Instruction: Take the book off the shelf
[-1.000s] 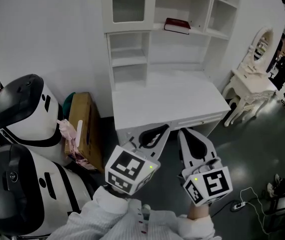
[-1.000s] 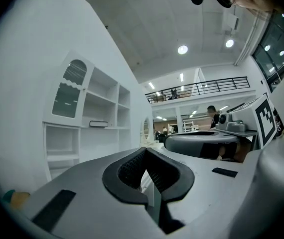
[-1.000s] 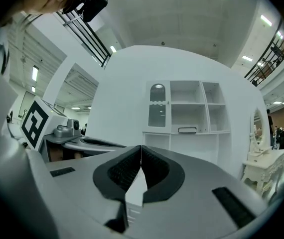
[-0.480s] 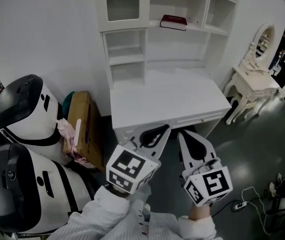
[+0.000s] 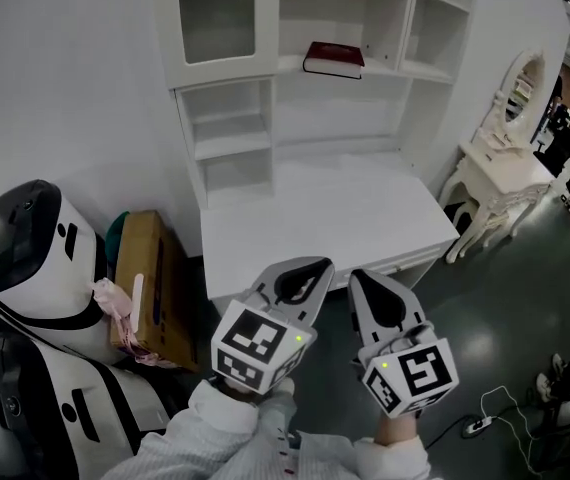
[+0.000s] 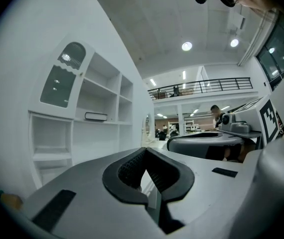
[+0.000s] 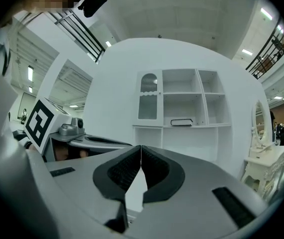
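Note:
A dark red book [image 5: 333,58] lies flat on the middle shelf of the white shelf unit [image 5: 265,118] that stands on a white desk [image 5: 315,218]. The left gripper view shows the book [image 6: 96,116] far off to the left, and in the right gripper view the book [image 7: 182,122] is straight ahead. My left gripper [image 5: 308,267] and right gripper [image 5: 361,278] hover side by side over the desk's near edge, well short of the shelf. Both are shut with nothing between the jaws.
Two white-and-black robot bodies [image 5: 25,258] and a cardboard box [image 5: 143,268] stand left of the desk. A white dressing table with an oval mirror [image 5: 505,168] is at the right. A cable with a plug [image 5: 477,425] lies on the dark floor.
The view has drawn nearer to the desk; the shelf and book look larger and sit lower in the picture. Both grippers stay shut and side by side.

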### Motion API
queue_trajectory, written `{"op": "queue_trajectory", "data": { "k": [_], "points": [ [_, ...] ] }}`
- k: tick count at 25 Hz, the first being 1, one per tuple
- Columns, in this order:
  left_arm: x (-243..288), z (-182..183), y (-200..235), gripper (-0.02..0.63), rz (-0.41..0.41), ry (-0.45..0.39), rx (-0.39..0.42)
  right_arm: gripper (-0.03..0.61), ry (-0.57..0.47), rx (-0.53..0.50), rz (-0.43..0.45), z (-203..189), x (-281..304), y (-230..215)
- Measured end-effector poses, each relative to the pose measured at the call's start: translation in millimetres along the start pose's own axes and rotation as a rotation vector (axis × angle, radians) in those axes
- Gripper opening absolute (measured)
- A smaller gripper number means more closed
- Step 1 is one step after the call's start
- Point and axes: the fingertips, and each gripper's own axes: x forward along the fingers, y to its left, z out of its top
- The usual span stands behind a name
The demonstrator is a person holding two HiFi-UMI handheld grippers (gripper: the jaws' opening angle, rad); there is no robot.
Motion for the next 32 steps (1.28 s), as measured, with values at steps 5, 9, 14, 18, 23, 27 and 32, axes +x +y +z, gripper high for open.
{"op": "queue_trajectory", "data": {
  "k": [5,9,14,18,23,27,32],
  "points": [
    [47,4,42,0.009,-0.019,0.007,0.008,0.015,0.003,0.004,-0.017,-2,48,-38],
    [79,6,74,0.009,-0.029,0.008,0.018,0.015,0.004,0.004,-0.039,-3,82,-64],
    [105,4,105,0.009,-0.045,0.017,0.021,0.015,0.007,0.007,-0.066,-7,116,-88],
    [120,0,123,0.009,-0.052,0.021,0.010,0.015,0.025,0.008,-0.074,-14,136,-97],
    [138,-4,137,0.009,-0.056,0.025,0.006,0.015,0.036,0.013,-0.080,-20,152,-111],
    [157,-9,147,0.009,-0.044,0.032,0.020,0.015,0.035,0.010,-0.067,-27,165,-128],
    [194,-14,163,0.009,-0.014,0.040,0.015,0.015,0.029,0.010,-0.052,-35,187,-163]
  ]
}}
